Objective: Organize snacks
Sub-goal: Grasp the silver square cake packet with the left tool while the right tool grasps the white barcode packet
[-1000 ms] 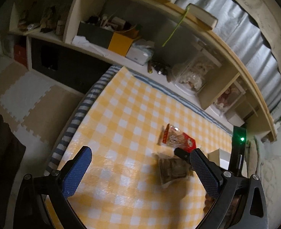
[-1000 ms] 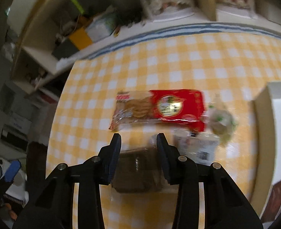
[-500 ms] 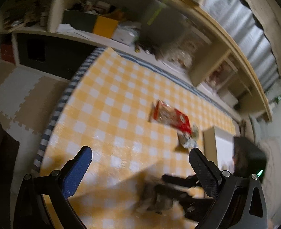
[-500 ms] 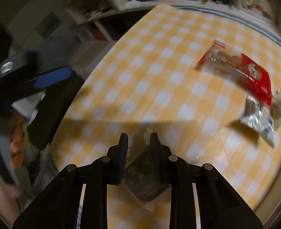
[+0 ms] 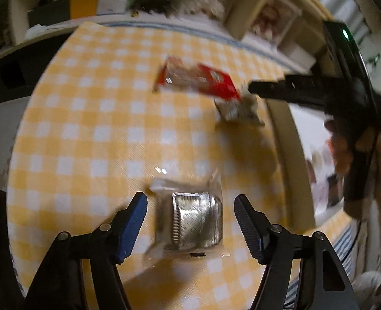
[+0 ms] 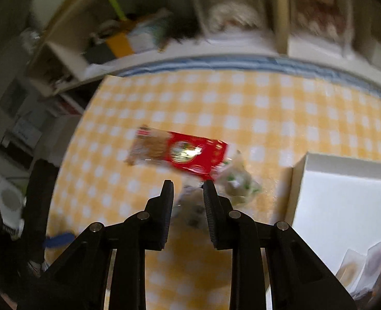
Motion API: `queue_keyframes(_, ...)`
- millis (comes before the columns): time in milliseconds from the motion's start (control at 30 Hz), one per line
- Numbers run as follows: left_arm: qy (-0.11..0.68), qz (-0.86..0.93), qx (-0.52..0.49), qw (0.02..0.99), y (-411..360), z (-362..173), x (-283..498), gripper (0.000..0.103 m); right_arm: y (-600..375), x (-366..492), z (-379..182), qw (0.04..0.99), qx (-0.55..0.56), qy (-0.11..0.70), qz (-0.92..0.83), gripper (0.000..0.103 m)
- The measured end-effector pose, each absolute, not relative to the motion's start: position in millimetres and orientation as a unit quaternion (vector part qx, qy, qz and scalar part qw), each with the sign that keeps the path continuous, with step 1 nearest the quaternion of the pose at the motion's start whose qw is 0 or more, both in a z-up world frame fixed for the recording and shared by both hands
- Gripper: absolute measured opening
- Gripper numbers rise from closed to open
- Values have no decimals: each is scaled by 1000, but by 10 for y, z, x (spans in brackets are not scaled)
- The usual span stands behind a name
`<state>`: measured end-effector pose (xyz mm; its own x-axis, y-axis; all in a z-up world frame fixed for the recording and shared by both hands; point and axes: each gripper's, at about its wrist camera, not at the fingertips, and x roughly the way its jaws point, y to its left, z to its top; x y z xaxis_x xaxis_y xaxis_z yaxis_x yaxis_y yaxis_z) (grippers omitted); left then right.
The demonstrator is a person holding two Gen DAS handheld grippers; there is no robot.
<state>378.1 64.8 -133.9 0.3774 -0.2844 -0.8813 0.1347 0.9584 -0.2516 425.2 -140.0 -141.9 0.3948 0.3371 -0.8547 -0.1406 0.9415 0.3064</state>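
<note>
The yellow checked desk (image 5: pixel 92 139) carries the white box (image 6: pixel 345 201) at 3 o'clock and the red cracker pack (image 6: pixel 182 152) near centre. The left gripper (image 5: pixel 190 222) hovers with jaws wide around a clear-wrapped snack (image 5: pixel 193 222), untouched. The right gripper (image 6: pixel 187 193), half-parted and empty, aims at small packets (image 6: pixel 236 183) at 12 o'clock. Pickup seems underway; next, likely close on the snack and carry it boxward.

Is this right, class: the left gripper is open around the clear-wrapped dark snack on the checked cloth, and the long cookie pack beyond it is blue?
Not quite. The long cookie pack is red, not blue, as the left wrist view shows. The rest holds: the left gripper is open, its fingers either side of the clear-wrapped dark snack on the checked cloth.
</note>
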Motion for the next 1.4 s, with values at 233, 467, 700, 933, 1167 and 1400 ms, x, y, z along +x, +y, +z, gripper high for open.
queue_keyframes(233, 560, -122, -29, 819, 442, -1525, 3817, 68, -1239, 4193, -1726, 805, 62, 571, 146, 25)
queue_keyframes(467, 564, -114, -26, 817, 417, -1572, 3826, 68, -1190, 3952, -1745, 786, 53, 600, 140, 36)
queue_keyframes(700, 567, -115, -15, 815, 395, -1586, 3816, 68, -1385, 4123, -1680, 782, 172, 595, 68, 65)
queue_keyframes(933, 571, -116, -1, 813, 371, -1654, 3849, 67, -1402, 4515, -1868, 740, 224, 634, 4, 65)
queue_keyframes(1167, 573, -119, -4, 811, 367, -1686, 3853, 67, -1269, 4709, -2024, 721, 189, 665, -35, 64)
queue_keyframes(1400, 580, -110, -8, 807, 391, -1732, 3893, 63, -1204, 4580, -2009, 735, 148, 662, -3, 40)
